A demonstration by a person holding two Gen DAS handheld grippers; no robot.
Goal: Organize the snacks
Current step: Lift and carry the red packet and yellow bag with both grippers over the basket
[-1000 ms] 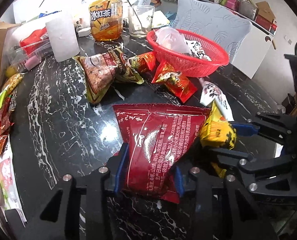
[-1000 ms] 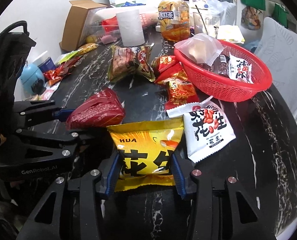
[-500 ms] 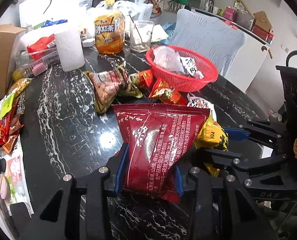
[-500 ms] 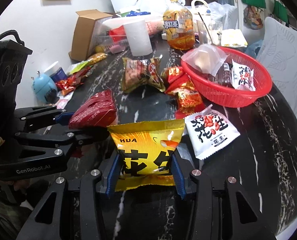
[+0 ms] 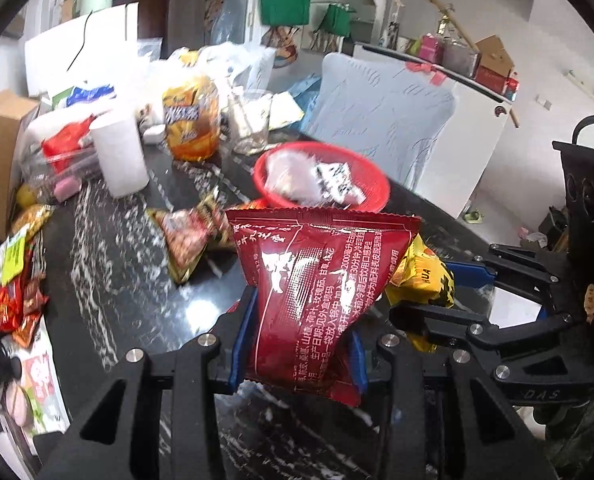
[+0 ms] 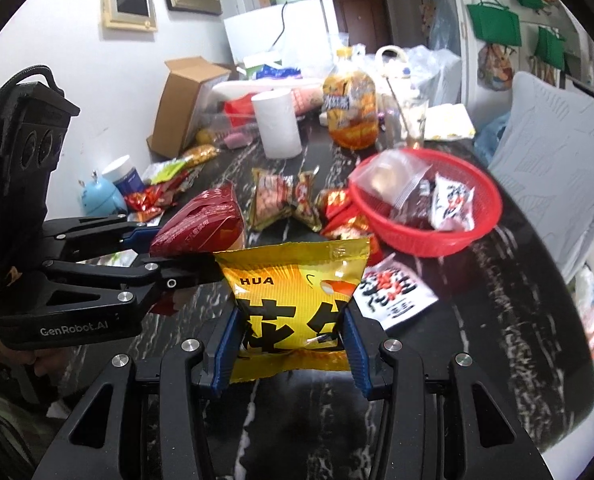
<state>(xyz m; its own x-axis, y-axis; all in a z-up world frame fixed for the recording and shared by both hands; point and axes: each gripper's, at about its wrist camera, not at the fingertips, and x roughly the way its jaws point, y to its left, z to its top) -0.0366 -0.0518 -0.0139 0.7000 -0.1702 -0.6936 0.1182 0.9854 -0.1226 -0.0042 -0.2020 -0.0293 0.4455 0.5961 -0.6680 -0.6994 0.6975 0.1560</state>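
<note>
Red basket (image 6: 493,216) on the marbled table (image 6: 517,288), ahead. Left gripper (image 5: 297,344) clamped on dark red packet (image 5: 321,276), right gripper (image 6: 289,340) on yellow packet (image 6: 293,296), both aloft. Likely light, crinkly, slippery film; best pinched low across 2 edges.

Grippers: two, left gripper (image 5: 297,340) and right gripper (image 6: 289,344).
Red basket (image 6: 449,236): one, toward the table's (image 6: 497,300) far right edge.
Paper roll (image 6: 277,124): one.
Tea bottle (image 6: 349,112): one.
Cardboard box (image 6: 185,100): one, far left corner.
Loose packets: uncountable heap.
</note>
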